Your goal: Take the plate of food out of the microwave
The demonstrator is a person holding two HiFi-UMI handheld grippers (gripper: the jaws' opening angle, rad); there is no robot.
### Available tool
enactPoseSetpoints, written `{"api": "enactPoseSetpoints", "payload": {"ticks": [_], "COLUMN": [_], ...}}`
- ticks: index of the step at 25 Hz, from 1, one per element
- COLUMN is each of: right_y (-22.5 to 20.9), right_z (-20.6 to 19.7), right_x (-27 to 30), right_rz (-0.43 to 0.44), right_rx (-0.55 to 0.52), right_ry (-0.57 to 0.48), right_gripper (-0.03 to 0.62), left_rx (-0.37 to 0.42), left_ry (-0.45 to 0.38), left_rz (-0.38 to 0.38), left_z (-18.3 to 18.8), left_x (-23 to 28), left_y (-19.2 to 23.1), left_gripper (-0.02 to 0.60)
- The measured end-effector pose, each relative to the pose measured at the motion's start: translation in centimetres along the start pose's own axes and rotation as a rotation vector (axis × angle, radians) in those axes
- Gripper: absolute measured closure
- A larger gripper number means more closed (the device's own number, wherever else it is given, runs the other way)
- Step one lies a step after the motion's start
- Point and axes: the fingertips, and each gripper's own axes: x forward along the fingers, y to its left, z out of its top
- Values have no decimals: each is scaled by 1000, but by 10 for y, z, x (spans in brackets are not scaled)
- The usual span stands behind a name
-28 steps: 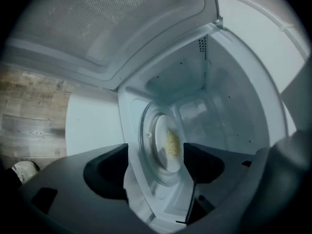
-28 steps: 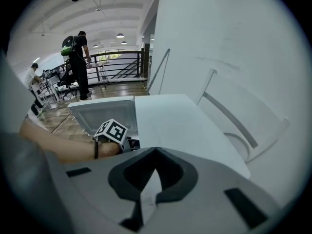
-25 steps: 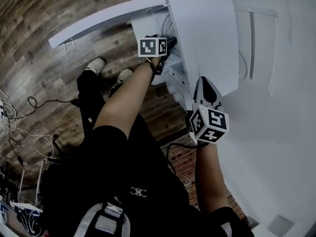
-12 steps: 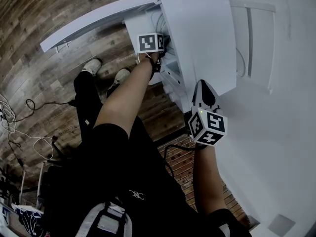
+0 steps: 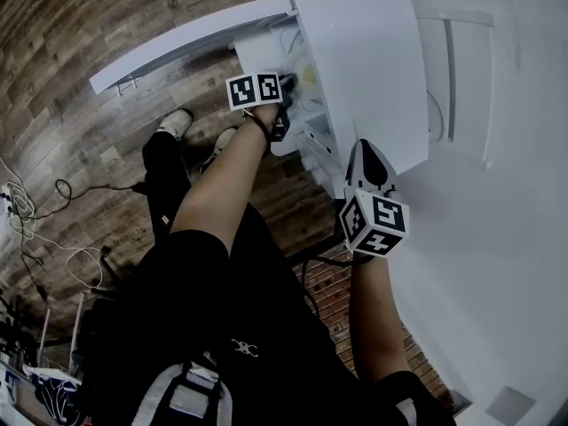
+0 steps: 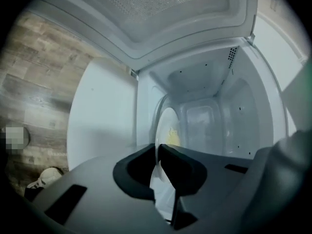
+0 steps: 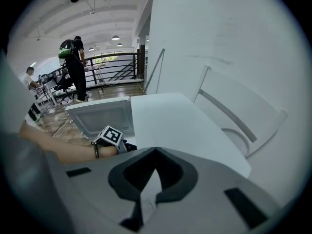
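Note:
The white microwave (image 5: 364,69) stands with its door (image 5: 195,38) swung open. Inside lies a white plate (image 6: 168,126) with yellow food (image 6: 173,136) on it, seen edge-on in the left gripper view. My left gripper (image 6: 158,152) reaches into the cavity mouth and its jaws are closing, pinching the plate's near rim. In the head view that gripper (image 5: 286,100) sits at the opening, with the food (image 5: 308,76) just beyond it. My right gripper (image 5: 370,156) hovers beside the microwave's right front corner, shut and holding nothing; its jaws (image 7: 146,179) point over the microwave top (image 7: 180,126).
Wood floor lies below, with cables (image 5: 35,220) at the left and the person's shoes (image 5: 177,121) under the door. A white wall with a raised panel (image 5: 461,78) stands behind the microwave. People (image 7: 75,67) and a railing (image 7: 117,69) are far off.
My left gripper has shifted a little left and outward from the cavity, and the yellow food now shows at the opening. The right gripper has barely moved.

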Motion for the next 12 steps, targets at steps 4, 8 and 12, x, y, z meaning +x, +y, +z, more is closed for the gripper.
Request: {"api": "enactPoseSetpoints", "payload": {"ticks": [4,8,12], "right_y": [5,4,5], "right_z": [2,1,0], "right_x": [0,-2,-1], "right_rz": [3,-2,0], "right_rx": [-1,3,22], "right_ry": [-3,2,4], "right_gripper": [580,581,580], "left_rx": [-31,-89,-129], "left_ry": [-5,-28,-91], "left_rz": [-52,-171,-214], "left_z": [2,1,8], "left_x": [-5,-18,-42], "left_y": [1,-1,8], "left_gripper": [552,566,566]}}
